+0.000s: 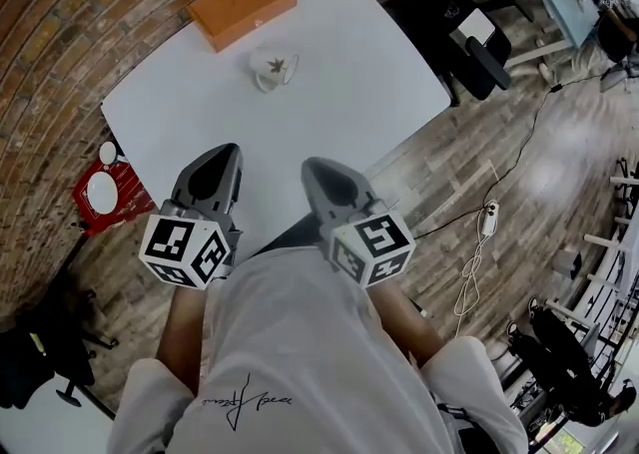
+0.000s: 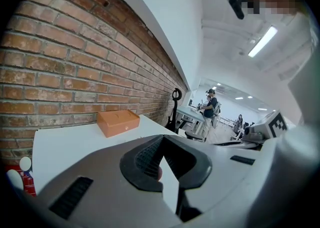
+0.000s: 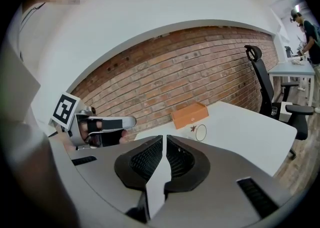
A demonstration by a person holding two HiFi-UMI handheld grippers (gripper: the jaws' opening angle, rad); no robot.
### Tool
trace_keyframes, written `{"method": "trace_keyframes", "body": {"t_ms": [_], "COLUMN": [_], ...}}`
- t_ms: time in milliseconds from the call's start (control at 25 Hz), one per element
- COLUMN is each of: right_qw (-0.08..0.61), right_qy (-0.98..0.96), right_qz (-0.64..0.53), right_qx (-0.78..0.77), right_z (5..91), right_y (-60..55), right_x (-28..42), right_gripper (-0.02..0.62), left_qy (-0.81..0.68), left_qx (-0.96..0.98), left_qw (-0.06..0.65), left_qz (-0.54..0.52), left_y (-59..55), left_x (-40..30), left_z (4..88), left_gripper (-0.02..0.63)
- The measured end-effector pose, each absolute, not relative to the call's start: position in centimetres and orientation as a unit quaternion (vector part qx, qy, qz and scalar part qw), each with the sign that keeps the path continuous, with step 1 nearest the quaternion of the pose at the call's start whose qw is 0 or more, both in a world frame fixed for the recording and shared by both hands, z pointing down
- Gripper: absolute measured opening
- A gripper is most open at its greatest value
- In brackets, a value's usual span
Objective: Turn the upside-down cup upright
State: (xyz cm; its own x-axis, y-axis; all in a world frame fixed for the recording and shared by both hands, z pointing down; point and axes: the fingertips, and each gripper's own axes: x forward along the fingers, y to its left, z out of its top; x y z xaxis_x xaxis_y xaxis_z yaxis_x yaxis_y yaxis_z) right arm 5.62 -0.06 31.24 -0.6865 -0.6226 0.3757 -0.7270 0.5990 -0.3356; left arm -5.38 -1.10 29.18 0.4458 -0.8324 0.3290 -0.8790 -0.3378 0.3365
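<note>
A white cup (image 1: 273,70) with a brown leaf print rests on the white table (image 1: 349,83), just in front of an orange box (image 1: 243,4). In the right gripper view the cup (image 3: 199,132) shows a round rim turned toward me, so it seems to lie on its side. Both grippers hover over the table's near edge, well short of the cup. My left gripper (image 1: 228,151) (image 2: 163,139) is shut with nothing in it. My right gripper (image 1: 312,165) (image 3: 164,139) is also shut and empty. The left gripper view shows the box (image 2: 118,122) but not the cup.
A brick wall runs behind the table. A black office chair (image 1: 469,33) (image 3: 260,71) stands at the table's right side. A red item with white discs (image 1: 100,193) sits on the floor to the left. A cable and power strip (image 1: 487,218) lie on the floor to the right.
</note>
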Motion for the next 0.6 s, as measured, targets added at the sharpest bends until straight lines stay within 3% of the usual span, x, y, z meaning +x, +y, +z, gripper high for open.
{"method": "trace_keyframes", "body": {"t_ms": [600], "right_qw": [0.117], "right_qy": [-0.887], "right_qz": [0.261], "right_qx": [0.362], "right_z": [33.0], "right_y": [-3.9], "right_x": [4.0], "right_gripper": [0.021], "left_qy": [-0.528], "left_qx": [0.809], "left_qw": [0.251], "left_qz": [0.059], "left_y": [-5.3], "left_x": [-5.8], "left_z": [30.5], "left_gripper": [0.009]}}
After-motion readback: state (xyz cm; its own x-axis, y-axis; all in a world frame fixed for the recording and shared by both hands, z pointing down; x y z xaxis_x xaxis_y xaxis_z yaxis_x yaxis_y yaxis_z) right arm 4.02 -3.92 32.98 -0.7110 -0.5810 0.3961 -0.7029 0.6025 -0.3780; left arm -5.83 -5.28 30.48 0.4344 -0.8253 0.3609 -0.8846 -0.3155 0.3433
